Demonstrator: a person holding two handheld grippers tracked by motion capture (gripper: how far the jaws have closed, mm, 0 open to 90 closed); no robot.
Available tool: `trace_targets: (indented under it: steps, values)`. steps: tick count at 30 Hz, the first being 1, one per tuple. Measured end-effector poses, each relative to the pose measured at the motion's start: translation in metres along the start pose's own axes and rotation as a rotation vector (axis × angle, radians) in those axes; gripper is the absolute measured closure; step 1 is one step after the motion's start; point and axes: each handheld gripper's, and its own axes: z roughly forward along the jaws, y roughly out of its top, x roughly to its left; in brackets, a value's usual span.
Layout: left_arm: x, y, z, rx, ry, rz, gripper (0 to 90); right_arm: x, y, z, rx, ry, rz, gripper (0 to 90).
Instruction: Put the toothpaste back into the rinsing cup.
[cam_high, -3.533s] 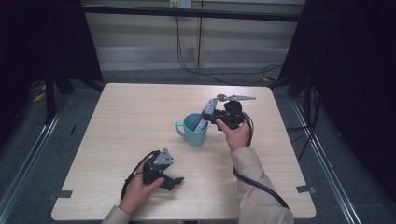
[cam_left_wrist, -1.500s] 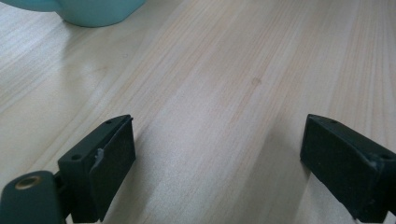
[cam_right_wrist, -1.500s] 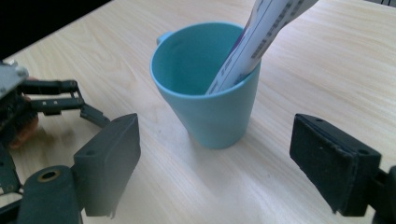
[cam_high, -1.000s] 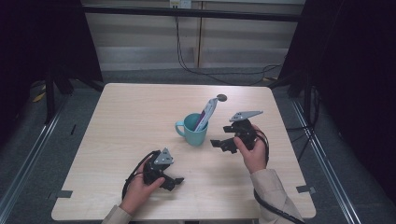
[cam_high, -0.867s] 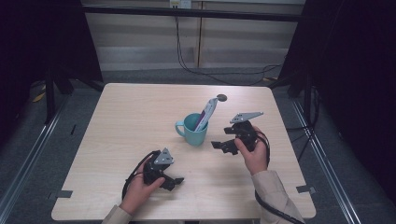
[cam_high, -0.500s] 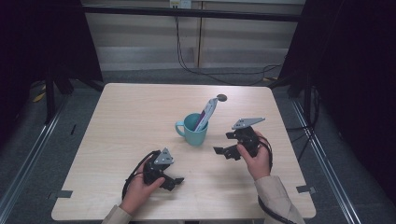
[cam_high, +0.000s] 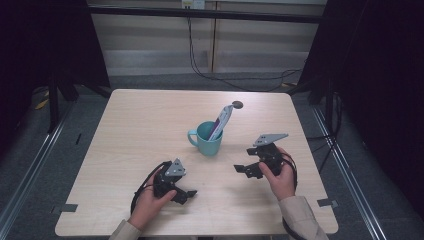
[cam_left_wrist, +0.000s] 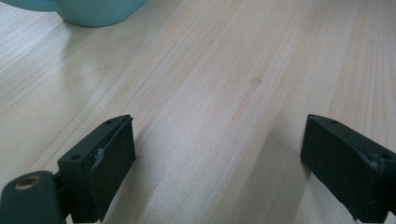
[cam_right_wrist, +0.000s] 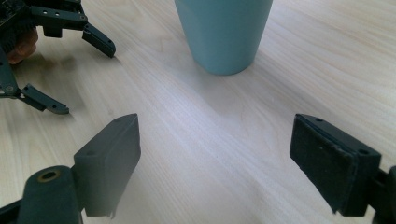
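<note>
The teal ceramic mug with a side handle (cam_high: 209, 139) stands upright near the middle of the pale wooden table (cam_high: 150, 120), and a flat white-and-purple tube-like packet (cam_high: 220, 121) leans in it, its lower end inside the cup and its upper end sticking out over the far rim, tilted toward the far right. Judging from that, the placing of the packet into the mug looks done: it rests in the cup with neither gripper touching it, and little seems left beyond drawing the hands back to rest. The right gripper (cam_high: 248, 169) sits just to the right of the mug and a little nearer the person, clear of it, its jaws spread wide and holding nothing; in the right gripper view the mug's base (cam_right_wrist: 223, 32) stands ahead between the two open jaws, apart from both. The left gripper (cam_high: 186, 195) lies low on the table near the front edge, left of and well short of the mug, its jaws likewise apart and empty over bare wood. A small dark round disc (cam_high: 237, 105) lies on the table beyond the mug, separate from everything else.
</note>
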Motion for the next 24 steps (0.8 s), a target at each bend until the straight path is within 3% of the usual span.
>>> trace_targets:
  steps: [13,24]
  values:
    - [0.000,0.000,0.000,0.000,0.000,0.000,9.6,-0.003,-0.019,-0.005,0.001,-0.009,0.019,16.0]
    - [0.000,0.000,0.000,0.000,0.000,0.001,9.6,-0.007,-0.041,-0.006,0.037,-0.032,0.031,16.0]
